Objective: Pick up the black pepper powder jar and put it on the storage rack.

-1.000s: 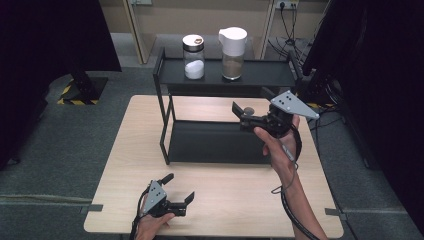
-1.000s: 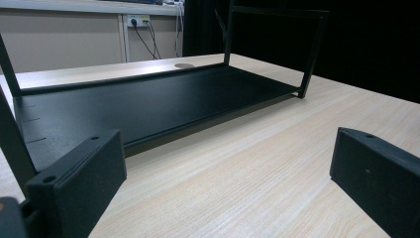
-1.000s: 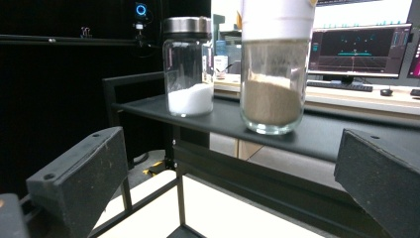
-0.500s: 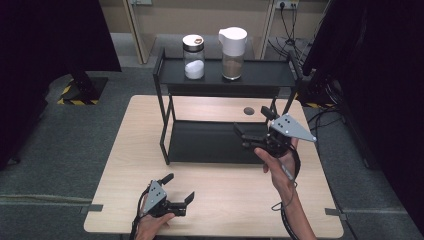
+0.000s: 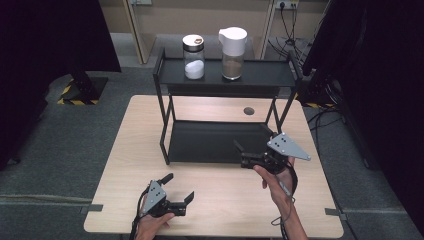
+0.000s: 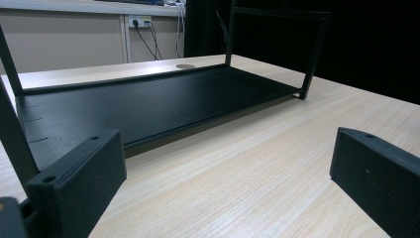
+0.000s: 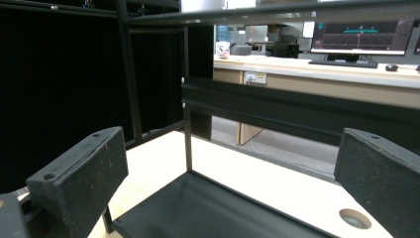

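while a person's two forearms come in from the near edge of a light wooden table, each hand holds a black two-jaw gripper with nothing in it. the left gripper rests low on the table near the front edge, its jaws spread wide and empty, pointing toward the right side. in the left gripper view its two black jaws frame bare wood, with the lower shelf of a black metal rack lying just ahead. the right gripper is held above the table at the front right corner of the rack, just beside the lower shelf's front edge, jaws parted and empty, pointing left. on the rack's top shelf, well apart from both grippers, stand a glass jar holding something white and a white-lidded pitcher with brown contents, side by side.
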